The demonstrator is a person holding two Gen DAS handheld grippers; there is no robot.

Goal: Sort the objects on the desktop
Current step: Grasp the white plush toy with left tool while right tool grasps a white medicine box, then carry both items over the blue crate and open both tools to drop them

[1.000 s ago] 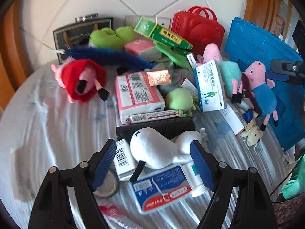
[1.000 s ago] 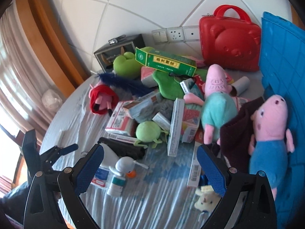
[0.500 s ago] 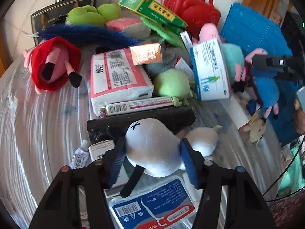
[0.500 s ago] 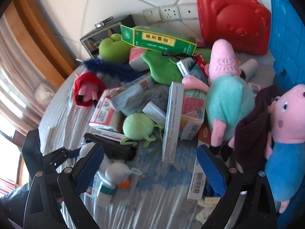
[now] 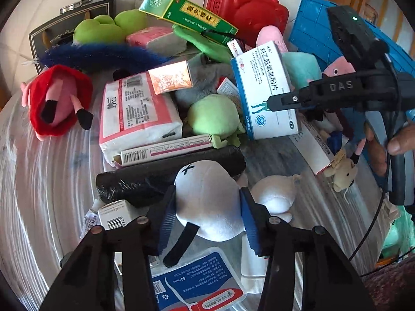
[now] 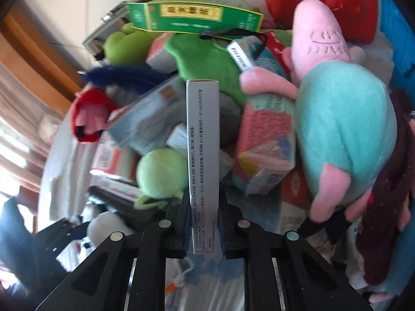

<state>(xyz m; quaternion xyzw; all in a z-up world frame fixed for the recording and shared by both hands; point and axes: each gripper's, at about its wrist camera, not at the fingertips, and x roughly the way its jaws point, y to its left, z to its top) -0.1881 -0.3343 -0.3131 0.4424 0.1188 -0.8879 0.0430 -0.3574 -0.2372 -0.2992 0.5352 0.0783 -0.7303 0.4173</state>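
We've got our left gripper [image 5: 207, 216] down in the heap, its blue ribbed fingers [image 5: 166, 223] having just closed in until they press both flanks of the white plush toy [image 5: 207, 197], a soft, rounded thing with a stitched black cross and a dangling black strap. It lies at the near edge of the surface [image 5: 44, 186], against a black roll [image 5: 145, 178] of crinkled film and above a flat blue-and-white plastic packet [image 5: 197, 282].

Our right gripper [image 6: 203, 233] has just snapped its fingers onto the tall white medicine box [image 6: 203, 140], a thin cardboard carton standing on edge (its broad blue-printed face shows in the left view [image 5: 264, 90]), near the middle of the pile.

Around it: a fuzzy pale-green ball plush [image 6: 162, 172], a fleecy teal-bodied pink plush [image 6: 342, 132] and a long glossy green carton [image 6: 194, 16] perched on top. At the far edge sits a hard red plastic case [image 5: 246, 10], closed so we can't see inside, and a blue gridded plastic crate [image 5: 319, 26] at the right edge, its contents hidden too.
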